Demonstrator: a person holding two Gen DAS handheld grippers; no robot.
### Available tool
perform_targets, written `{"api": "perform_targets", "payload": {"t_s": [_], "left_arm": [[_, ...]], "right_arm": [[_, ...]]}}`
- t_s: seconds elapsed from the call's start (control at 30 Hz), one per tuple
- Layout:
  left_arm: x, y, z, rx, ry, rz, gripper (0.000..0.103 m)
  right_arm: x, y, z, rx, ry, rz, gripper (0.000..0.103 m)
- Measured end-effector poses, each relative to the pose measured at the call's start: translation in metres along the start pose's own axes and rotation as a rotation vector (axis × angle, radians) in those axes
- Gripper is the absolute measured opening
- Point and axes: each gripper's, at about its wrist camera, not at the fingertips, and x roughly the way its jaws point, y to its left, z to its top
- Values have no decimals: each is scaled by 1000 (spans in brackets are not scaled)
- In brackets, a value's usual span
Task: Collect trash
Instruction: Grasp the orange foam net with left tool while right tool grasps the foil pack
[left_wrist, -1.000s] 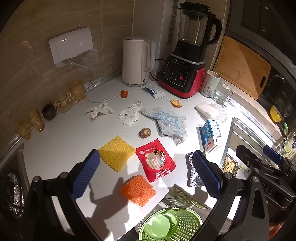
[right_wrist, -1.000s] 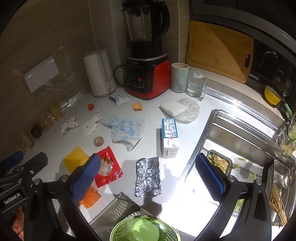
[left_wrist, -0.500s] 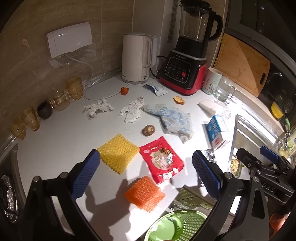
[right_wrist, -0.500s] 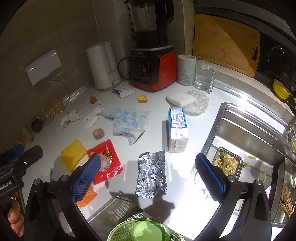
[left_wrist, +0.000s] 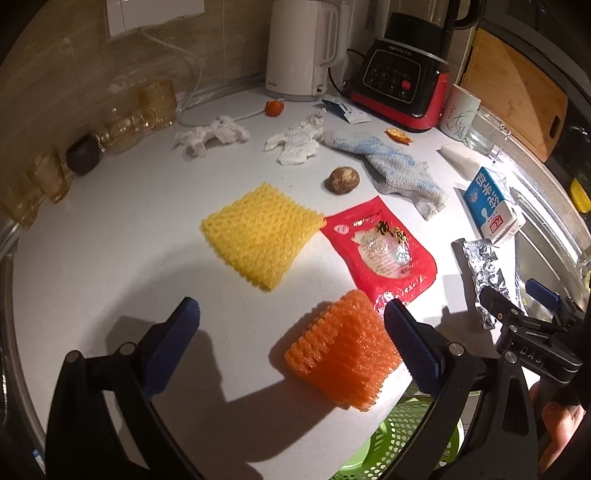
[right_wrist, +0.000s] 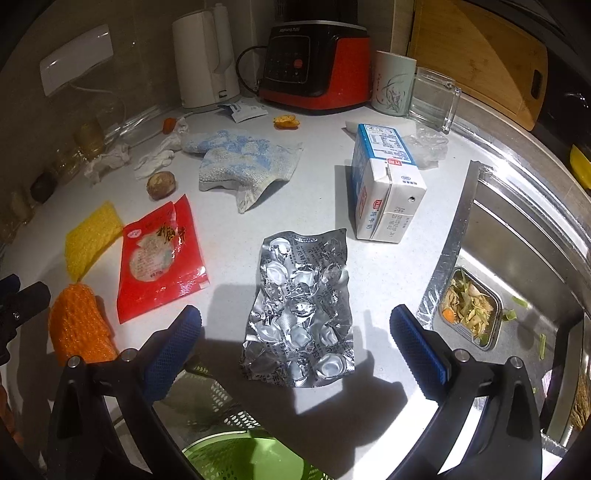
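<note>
Trash lies scattered on a white counter. My left gripper (left_wrist: 291, 332) is open and low over the counter; an orange foam net (left_wrist: 341, 363) lies by its right finger near the front edge. Beyond it lie a yellow foam net (left_wrist: 260, 234) and a red snack wrapper (left_wrist: 380, 251). My right gripper (right_wrist: 295, 341) is open, with a crumpled silver blister pack (right_wrist: 301, 310) between and ahead of its fingers. A milk carton (right_wrist: 386, 186) lies behind it. A green basket (right_wrist: 236, 459) sits below the counter edge.
Further back lie crumpled tissues (left_wrist: 212, 134), a blue-white cloth (right_wrist: 243, 162), a walnut (left_wrist: 341, 180), peel bits, a kettle (left_wrist: 301, 48), a blender (right_wrist: 316, 62), a cup and a glass jug. Small glasses (left_wrist: 122, 125) line the left wall. A sink (right_wrist: 517, 258) with a food tray is on the right.
Both grippers have dropped lower and closer to the counter. The orange net now sits by the left gripper's right finger, and the blister pack lies between the right gripper's fingers.
</note>
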Motion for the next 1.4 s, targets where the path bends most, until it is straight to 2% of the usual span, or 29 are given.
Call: {"api": "perform_targets", "payload": {"t_s": [0.17,0.43,0.47,0.53,0.63,0.73,0.9,0.93,1.03,1.1,1.2,1.4], "left_arm": [[9,-12,-9,4,20,-31,95],[16,-32,-20,52,19,-18,93],[17,-33,-21,54,21,-15,90],[21,-34,-22,61,34,-4,65],[23,-30,-22,39,43,-19,45],[20,-26,-21,25,28,-29,33],[13,-24,-20,34,16,-46,20],[12,-23,-21,32,19,-56,20],[11,-21,-23,23,24,-76,19],[12,-20,-24,25,24,-71,19],[10,-17,-25,18,26,-87,19],[-2,-19,-24,44,23,-140,19]], "right_arm": [[8,3,0,-42,-1,-14,101],[12,-2,-2,-37,6,-5,100],[13,-2,-1,-39,7,-8,100],[15,-3,-1,-40,12,-12,100],[17,-3,0,-38,15,-16,100],[21,-3,2,-38,26,-28,100],[30,-2,4,-30,55,-55,100],[32,-1,4,-32,59,-62,100],[34,-1,4,-26,64,-45,83],[33,-2,5,-8,66,-20,64],[32,0,6,-16,69,-26,63],[9,-14,3,38,42,18,62]]}}
